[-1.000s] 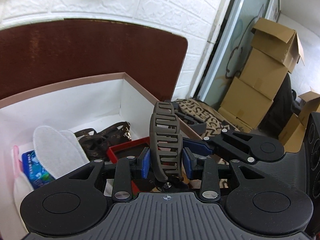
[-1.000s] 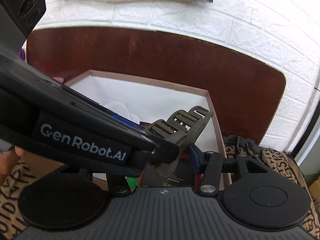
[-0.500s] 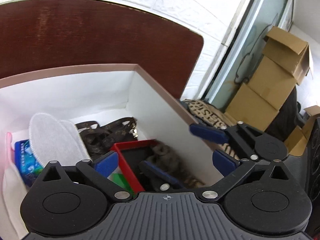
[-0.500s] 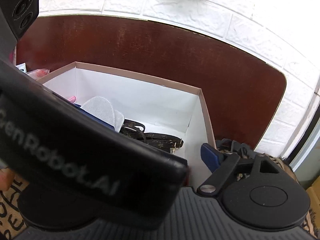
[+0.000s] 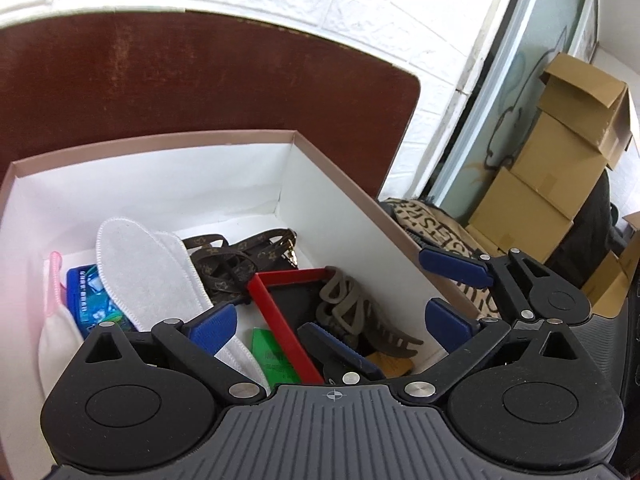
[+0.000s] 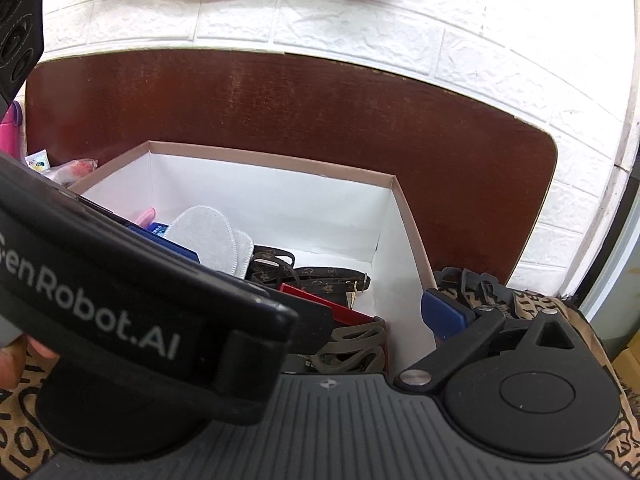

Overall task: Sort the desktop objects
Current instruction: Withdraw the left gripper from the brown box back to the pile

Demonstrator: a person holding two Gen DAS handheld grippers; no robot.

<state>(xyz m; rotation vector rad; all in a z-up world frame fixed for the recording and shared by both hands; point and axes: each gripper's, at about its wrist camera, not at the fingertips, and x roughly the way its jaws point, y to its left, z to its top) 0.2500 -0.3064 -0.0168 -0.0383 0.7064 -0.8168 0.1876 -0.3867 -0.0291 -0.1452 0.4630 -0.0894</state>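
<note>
A grey-brown hair claw clip (image 5: 352,312) lies loose inside the white box (image 5: 296,133), resting on a red-rimmed tray (image 5: 276,312). My left gripper (image 5: 330,322) hangs over the box, open, its blue pads (image 5: 212,322) wide apart and touching nothing. The right gripper (image 5: 394,304) comes in from the right with its jaws opening; the clip sits below them and neither pad presses it. In the right wrist view the clip (image 6: 352,344) shows beside the right pad (image 6: 440,312). The left gripper's body (image 6: 120,300) hides the other pad.
The box also holds a white insole (image 5: 140,264), a brown patterned strap (image 5: 232,264), a blue packet (image 5: 92,300) and a green card (image 5: 272,356). Behind it stands a brown board (image 5: 200,80). A printed cloth (image 5: 432,224) and stacked cardboard boxes (image 5: 560,152) are at the right.
A second ago both grippers held the clip upright above the box. Both have since opened and the clip has dropped onto the red-rimmed tray.
</note>
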